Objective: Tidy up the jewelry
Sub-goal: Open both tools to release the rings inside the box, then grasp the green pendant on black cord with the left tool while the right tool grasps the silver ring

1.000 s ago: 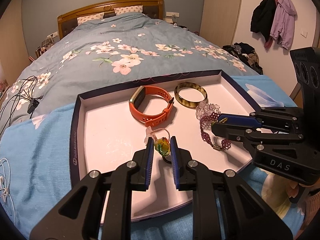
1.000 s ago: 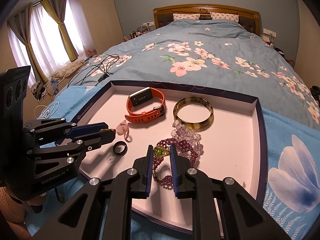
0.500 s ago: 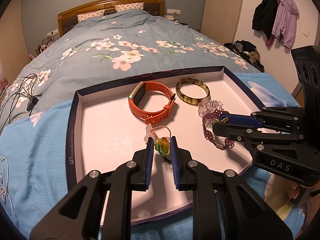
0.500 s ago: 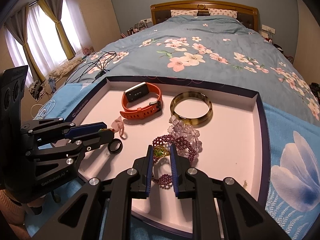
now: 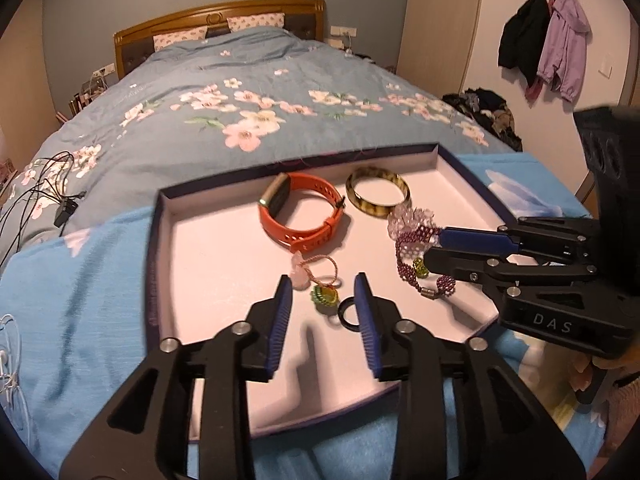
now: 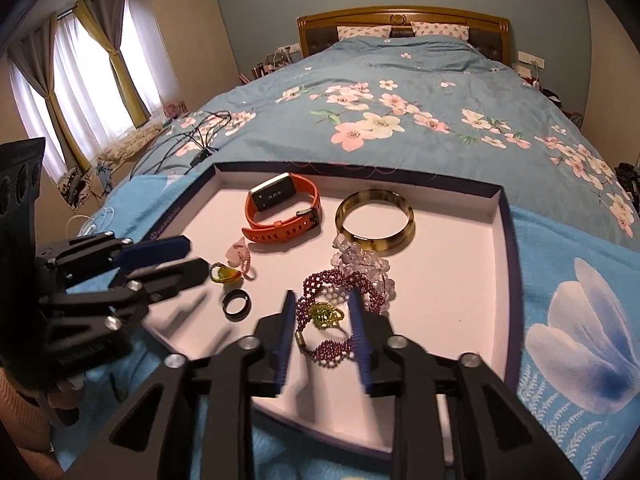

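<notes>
A shallow pink-lined tray (image 5: 154,264) lies on the bed. My left gripper (image 5: 322,300) is opening over its near part. A yellow-green bead ring (image 5: 326,296) lies loose between the pads, beside a black ring (image 5: 348,314) and a pink ring (image 5: 316,272). My right gripper (image 6: 322,312) is also opening. A second yellow-green ring (image 6: 326,314) rests free between its pads on a purple bead bracelet (image 6: 340,292). Farther back lie an orange watch (image 5: 300,216), a tortoiseshell bangle (image 5: 378,194) and a clear crystal bracelet (image 6: 360,260).
The tray rests on a light-blue blanket (image 5: 80,292) over a floral duvet (image 5: 248,120). Black cables (image 5: 48,196) lie on the bed to the left. Coats (image 5: 544,40) hang on the right wall. Curtained windows (image 6: 80,92) are on the left.
Both grippers have opened and let go of their yellow-green rings. One ring now lies on the tray floor, the other on the purple bracelet.
</notes>
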A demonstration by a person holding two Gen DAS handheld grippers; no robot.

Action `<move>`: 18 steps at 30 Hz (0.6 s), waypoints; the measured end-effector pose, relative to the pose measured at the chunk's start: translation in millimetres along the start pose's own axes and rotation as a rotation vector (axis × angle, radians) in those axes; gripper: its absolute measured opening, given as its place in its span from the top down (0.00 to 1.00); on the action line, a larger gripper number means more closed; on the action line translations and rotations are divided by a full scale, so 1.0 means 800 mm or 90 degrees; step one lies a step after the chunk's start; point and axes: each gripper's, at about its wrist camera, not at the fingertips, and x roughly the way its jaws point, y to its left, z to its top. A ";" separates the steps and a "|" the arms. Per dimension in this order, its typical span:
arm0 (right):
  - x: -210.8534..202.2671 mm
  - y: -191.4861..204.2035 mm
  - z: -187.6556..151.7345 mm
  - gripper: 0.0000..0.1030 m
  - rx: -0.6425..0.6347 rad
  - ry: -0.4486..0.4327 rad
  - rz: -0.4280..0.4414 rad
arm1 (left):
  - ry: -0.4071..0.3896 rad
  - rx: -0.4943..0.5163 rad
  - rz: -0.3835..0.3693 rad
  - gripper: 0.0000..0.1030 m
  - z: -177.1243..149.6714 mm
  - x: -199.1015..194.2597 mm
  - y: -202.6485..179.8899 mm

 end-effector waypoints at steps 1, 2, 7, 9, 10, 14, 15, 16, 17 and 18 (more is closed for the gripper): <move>-0.007 0.000 -0.002 0.69 0.002 -0.008 0.000 | -0.007 0.001 -0.002 0.67 0.000 -0.007 0.002; -0.012 0.000 -0.003 0.69 0.002 -0.013 0.003 | -0.016 0.002 -0.001 0.66 -0.002 -0.017 0.004; -0.056 0.010 -0.023 0.62 -0.013 -0.041 0.026 | -0.059 0.012 0.003 0.60 -0.024 -0.069 0.023; -0.073 0.017 -0.037 0.60 -0.031 -0.047 0.032 | -0.059 0.021 -0.007 0.58 -0.040 -0.086 0.028; -0.079 0.020 -0.046 0.58 -0.036 -0.047 0.031 | -0.058 0.025 -0.009 0.57 -0.047 -0.092 0.028; -0.090 0.029 -0.080 0.58 -0.043 -0.018 0.032 | -0.042 0.050 -0.023 0.52 -0.085 -0.114 0.023; -0.090 0.033 -0.090 0.58 -0.048 -0.006 0.030 | -0.036 0.056 -0.024 0.52 -0.095 -0.118 0.021; -0.090 0.036 -0.099 0.58 -0.052 0.001 0.025 | -0.031 0.060 -0.025 0.52 -0.102 -0.120 0.019; -0.091 0.039 -0.106 0.58 -0.055 0.007 0.021 | -0.024 0.063 -0.027 0.52 -0.109 -0.121 0.015; -0.091 0.043 -0.114 0.58 -0.062 0.016 0.017 | -0.019 0.066 -0.030 0.50 -0.115 -0.121 0.012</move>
